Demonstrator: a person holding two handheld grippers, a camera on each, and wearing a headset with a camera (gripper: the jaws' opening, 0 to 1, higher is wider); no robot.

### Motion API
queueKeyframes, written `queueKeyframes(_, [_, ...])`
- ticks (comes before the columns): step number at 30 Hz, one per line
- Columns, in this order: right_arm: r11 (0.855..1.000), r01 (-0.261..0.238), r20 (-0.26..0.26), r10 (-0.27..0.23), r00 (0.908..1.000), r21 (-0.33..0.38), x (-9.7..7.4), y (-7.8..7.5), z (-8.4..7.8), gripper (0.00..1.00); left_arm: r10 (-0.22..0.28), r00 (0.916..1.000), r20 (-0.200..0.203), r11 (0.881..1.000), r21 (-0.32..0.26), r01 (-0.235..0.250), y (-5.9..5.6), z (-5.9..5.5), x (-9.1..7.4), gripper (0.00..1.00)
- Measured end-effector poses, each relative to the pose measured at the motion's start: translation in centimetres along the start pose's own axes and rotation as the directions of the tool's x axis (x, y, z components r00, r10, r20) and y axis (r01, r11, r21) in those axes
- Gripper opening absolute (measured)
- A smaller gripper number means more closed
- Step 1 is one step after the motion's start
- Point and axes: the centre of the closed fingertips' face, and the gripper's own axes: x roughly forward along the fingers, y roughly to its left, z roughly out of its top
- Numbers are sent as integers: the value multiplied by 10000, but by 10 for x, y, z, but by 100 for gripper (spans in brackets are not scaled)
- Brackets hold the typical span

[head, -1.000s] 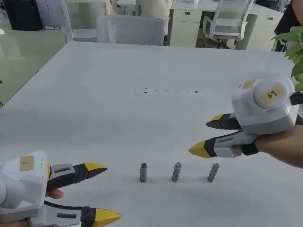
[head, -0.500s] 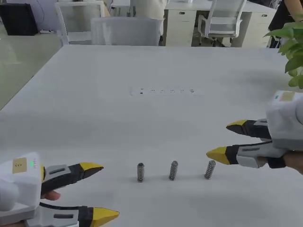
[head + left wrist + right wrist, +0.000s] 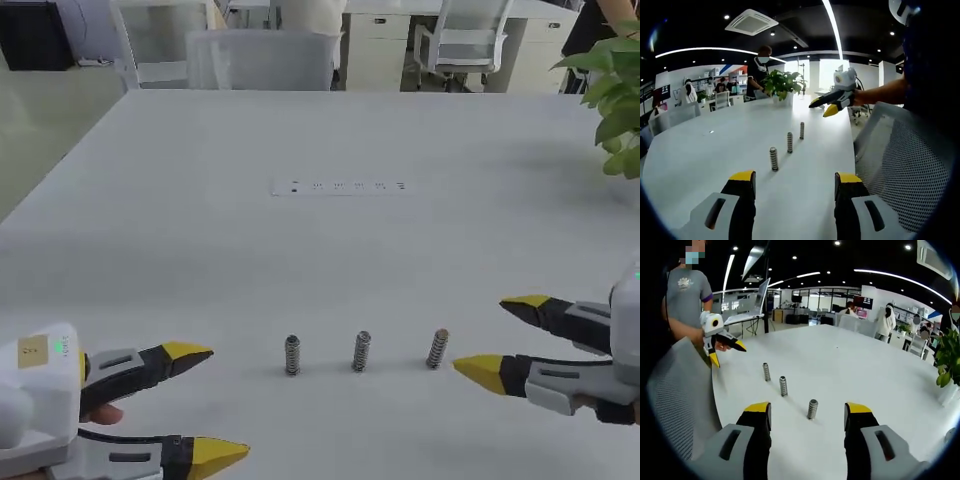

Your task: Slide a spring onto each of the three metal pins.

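Three metal pins stand upright in a row on the white table, each with a spring coiled around it: the left one [image 3: 292, 355], the middle one [image 3: 361, 351] and the right one [image 3: 438, 348]. The same row shows in the left gripper view [image 3: 773, 158] and the right gripper view [image 3: 812, 409]. My left gripper [image 3: 205, 405] is open at the near left with nothing between its yellow-tipped fingers. My right gripper [image 3: 500, 335] is open too, just right of the right pin, holding nothing.
A flat white power strip [image 3: 338, 186] lies across the table's middle. Green plant leaves [image 3: 612, 95] hang over the far right edge. Office chairs [image 3: 260, 58] stand behind the far edge. A mesh chair back [image 3: 905, 165] is close on my side.
My right gripper has dropped from above the pins and pulled right and toward me. The left gripper has hardly moved. The camera has tilted slightly.
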Motion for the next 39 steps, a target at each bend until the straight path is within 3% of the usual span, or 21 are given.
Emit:
queueKeyframes(9, [9995,-244,240,239,9994,209,0,9,-15,65,50,10000,82,9998,-167,-48,0,-2,0,60])
queueKeyframes(16, [9983,-580,773,574,9954,58,0,16,-10,76,26,9999,142,9995,-330,-21,2,-2,1,62])
queueKeyframes(20, [9979,-648,711,649,9954,-36,0,19,-12,80,-6,9999,143,9992,-388,12,1,-3,2,64])
queueKeyframes(27, [9979,-643,866,633,9942,85,-1,20,-16,87,-53,9999,154,9984,-564,61,0,-6,3,67])
queueKeyframes(32, [9994,-353,893,347,9954,47,-3,16,-18,92,3,9999,160,9970,-769,10,0,-10,4,68])
queueKeyframes(39, [9994,-344,898,336,9954,66,-1,19,-18,93,61,9999,142,9965,-840,-49,3,-13,4,70])
